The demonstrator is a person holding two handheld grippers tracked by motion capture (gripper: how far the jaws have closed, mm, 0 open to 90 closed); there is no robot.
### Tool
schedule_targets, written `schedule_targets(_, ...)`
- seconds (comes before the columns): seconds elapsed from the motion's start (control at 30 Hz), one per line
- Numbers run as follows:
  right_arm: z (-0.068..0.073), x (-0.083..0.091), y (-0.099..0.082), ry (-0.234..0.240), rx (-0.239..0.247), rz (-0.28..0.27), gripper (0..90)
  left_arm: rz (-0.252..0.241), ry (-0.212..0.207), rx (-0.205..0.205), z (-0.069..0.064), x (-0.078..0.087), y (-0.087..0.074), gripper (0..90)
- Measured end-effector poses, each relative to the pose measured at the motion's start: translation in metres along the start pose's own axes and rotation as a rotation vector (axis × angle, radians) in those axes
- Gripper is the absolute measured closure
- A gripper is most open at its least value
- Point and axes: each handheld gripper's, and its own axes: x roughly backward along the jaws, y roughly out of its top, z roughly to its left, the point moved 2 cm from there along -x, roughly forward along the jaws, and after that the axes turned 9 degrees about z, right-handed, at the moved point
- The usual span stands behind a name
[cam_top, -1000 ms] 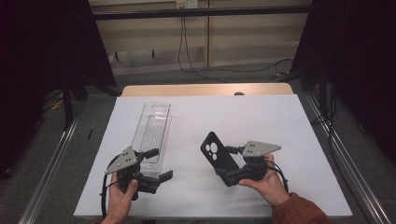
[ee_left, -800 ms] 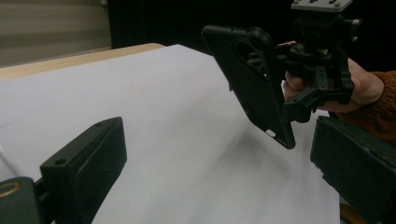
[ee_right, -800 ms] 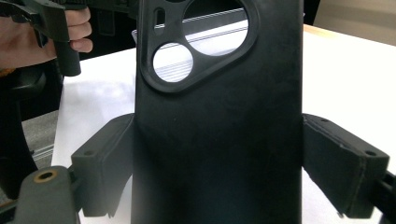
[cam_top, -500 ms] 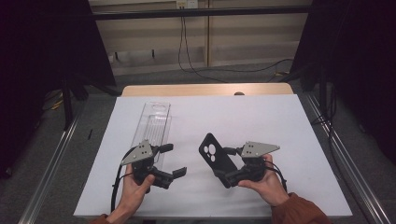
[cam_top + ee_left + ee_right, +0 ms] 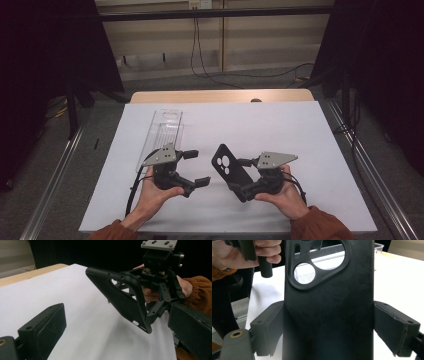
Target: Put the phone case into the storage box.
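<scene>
Black phone case (image 5: 228,168) is clenched upright in the right gripper (image 5: 248,176) above the tabletop (image 5: 300,130); the left gripper (image 5: 192,167), jaws spread empty, has swung toward it, likely to take it.

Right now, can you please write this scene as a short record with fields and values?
surface: white table
left gripper: open, holds nothing, jaws point toward the case
right gripper: shut on phone case
phone case: black, tilted up off the table, camera cutouts at its upper end
clear plastic tray: lies flat, far left of the grippers
</scene>
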Motion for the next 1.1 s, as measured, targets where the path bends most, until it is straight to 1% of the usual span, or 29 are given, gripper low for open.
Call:
schedule_targets(0.13, -0.002, 0.0, 0.0, -0.005, -0.007, -0.007, 13.8, 0.01, -0.008, -0.019, 0.004, -0.004, 0.008, 2.4)
schedule_targets(0.2, -0.003, 0.0, 0.001, -0.006, -0.005, -0.007, 13.8, 0.01, -0.016, -0.017, 0.005, -0.008, 0.013, 2.9)
schedule_targets(0.23, -0.004, 0.001, 0.001, -0.008, -0.008, -0.01, 13.8, 0.011, -0.02, -0.024, 0.006, -0.01, 0.016, 2.9)
schedule_targets(0.27, -0.005, 0.002, 0.002, -0.011, -0.007, -0.012, 13.8, 0.018, -0.03, -0.029, 0.008, -0.011, 0.018, 2.9)
schedule_targets(0.3, -0.005, 0.002, 0.002, -0.011, -0.007, -0.012, 13.8, 0.015, -0.039, -0.025, 0.009, -0.012, 0.02, 2.9)
schedule_targets(0.33, -0.005, 0.003, 0.002, -0.012, -0.005, -0.014, 13.8, 0.015, -0.045, -0.029, 0.011, -0.012, 0.021, 2.9)
schedule_targets(0.4, -0.006, 0.004, 0.002, -0.012, -0.005, -0.016, 13.8, 0.02, -0.04, -0.038, 0.013, -0.012, 0.023, 3.4)
schedule_targets(0.47, -0.007, 0.004, 0.002, -0.01, -0.007, -0.015, 13.8, 0.021, -0.054, -0.031, 0.016, -0.013, 0.025, 3.4)
schedule_targets(0.53, -0.008, 0.003, 0.002, -0.008, -0.004, -0.013, 13.8, 0.03, -0.06, -0.033, 0.019, -0.015, 0.027, 3.4)
schedule_targets(0.6, -0.008, 0.002, 0.002, -0.001, -0.001, -0.014, 13.8, 0.019, -0.084, -0.014, 0.021, -0.018, 0.028, 3.6)
schedule_targets(0.63, -0.008, 0.002, 0.002, 0.004, 0.002, -0.016, 13.8, 0.02, -0.087, -0.018, 0.021, -0.02, 0.029, 3.6)
schedule_targets(0.73, -0.008, 0.001, 0.004, 0.009, 0.011, -0.017, 13.8, 0.041, -0.104, -0.026, 0.023, -0.023, 0.031, 4.3)
schedule_targets(0.77, -0.008, 0.001, 0.004, 0.012, 0.011, -0.02, 13.8, 0.05, -0.106, -0.038, 0.024, -0.023, 0.032, 4.4)
schedule_targets(0.87, -0.009, -0.001, 0.004, 0.024, 0.01, -0.019, 13.8, 0.057, -0.121, -0.044, 0.026, -0.024, 0.031, 5.1)
schedule_targets(0.9, -0.009, -0.001, 0.004, 0.024, 0.01, -0.019, 13.8, 0.063, -0.115, -0.051, 0.027, -0.025, 0.031, 5.1)
schedule_targets(1.0, -0.01, -0.001, 0.004, 0.034, 0.01, -0.019, 13.8, 0.06, -0.108, -0.054, 0.028, -0.024, 0.03, 6.2)
schedule_targets(1.03, -0.01, -0.001, 0.004, 0.035, 0.009, -0.019, 13.7, 0.064, -0.116, -0.056, 0.029, -0.024, 0.03, 6.3)
schedule_targets(1.1, -0.01, -0.001, 0.004, 0.038, 0.01, -0.017, 13.7, 0.071, -0.118, -0.057, 0.029, -0.024, 0.029, 6.3)
